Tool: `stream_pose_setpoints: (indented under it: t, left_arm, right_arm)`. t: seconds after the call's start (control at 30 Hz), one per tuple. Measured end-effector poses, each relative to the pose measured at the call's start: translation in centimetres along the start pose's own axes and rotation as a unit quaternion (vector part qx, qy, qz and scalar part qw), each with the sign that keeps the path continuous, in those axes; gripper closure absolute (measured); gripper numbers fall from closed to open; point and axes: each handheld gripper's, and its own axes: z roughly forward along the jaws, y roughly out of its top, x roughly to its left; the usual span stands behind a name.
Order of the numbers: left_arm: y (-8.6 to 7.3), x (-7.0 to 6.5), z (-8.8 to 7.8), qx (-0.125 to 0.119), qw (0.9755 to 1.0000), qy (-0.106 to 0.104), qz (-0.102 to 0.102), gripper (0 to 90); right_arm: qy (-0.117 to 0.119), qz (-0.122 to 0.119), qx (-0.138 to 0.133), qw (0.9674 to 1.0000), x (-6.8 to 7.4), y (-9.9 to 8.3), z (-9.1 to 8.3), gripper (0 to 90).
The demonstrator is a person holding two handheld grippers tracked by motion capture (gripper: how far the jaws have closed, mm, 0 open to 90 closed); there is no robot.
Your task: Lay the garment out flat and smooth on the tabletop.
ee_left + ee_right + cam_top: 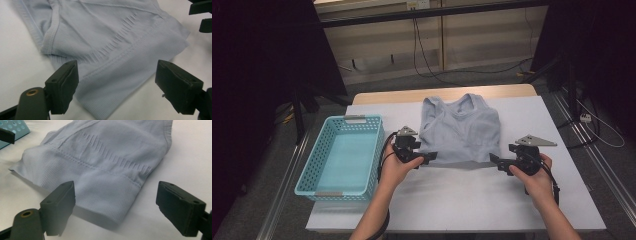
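light: even on table [462, 200]; bg dim | closeups soft, maybe slight blur

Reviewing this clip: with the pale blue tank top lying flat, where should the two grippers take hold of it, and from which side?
Probably the two bottom corners of the tank top, along its ribbed hem, approached from the person's edge of the table. The hem lies nearest and straight across. The left gripper and right gripper are open with a corner between each pair of fingers, not yet pinched.

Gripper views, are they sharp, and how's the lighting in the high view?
Left gripper view: tank top ribbing crisp, near jaws slightly soft. Right gripper view: hem sharp, left jaw blurred. High view: white table evenly lit, surroundings dark, soft shadow under the hem.
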Motion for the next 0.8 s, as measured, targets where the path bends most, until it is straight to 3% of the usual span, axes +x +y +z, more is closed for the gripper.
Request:
stream_pose_setpoints:
  t: [0.1,0.2,0.3,0.43,0.6,0.8]
  left_arm:
    - [-0.7,0.1,0.1,0.009,0.9999,-0.002,-0.005,18.7]
    - [-1.2,0.2,0.2,0.012,0.9999,-0.001,-0.008,16.9]
    - [-1.2,-0.2,0.1,0.009,1.0,0.001,-0.001,15.1]
    - [-1.5,-0.2,0.4,0.014,0.9999,0.001,0.009,13.2]
    - [-1.6,-0.2,0.6,0.013,0.9999,0.0,0.008,11.0]
    - [-1.6,-0.4,0.6,0.019,0.9997,-0.001,0.014,10.0]
  right_arm:
    - [0.006,-0.004,0.006,1.0,0.0,-0.4,0.0,14.1]
    - [0.005,-0.024,0.015,0.9996,-0.1,-0.7,-0.3,13.1]
    - [0.003,-0.032,0.011,0.9994,-0.3,-0.8,-0.8,12.4]
    - [0.005,-0.027,0.004,0.9996,-0.5,-0.8,-1.1,11.8]
    - [0.0,-0.044,0.019,0.9988,-0.3,-1.0,-0.8,14.3]
    - [0.0,-0.037,0.037,0.9986,-0.6,-1.2,-0.6,17.5]
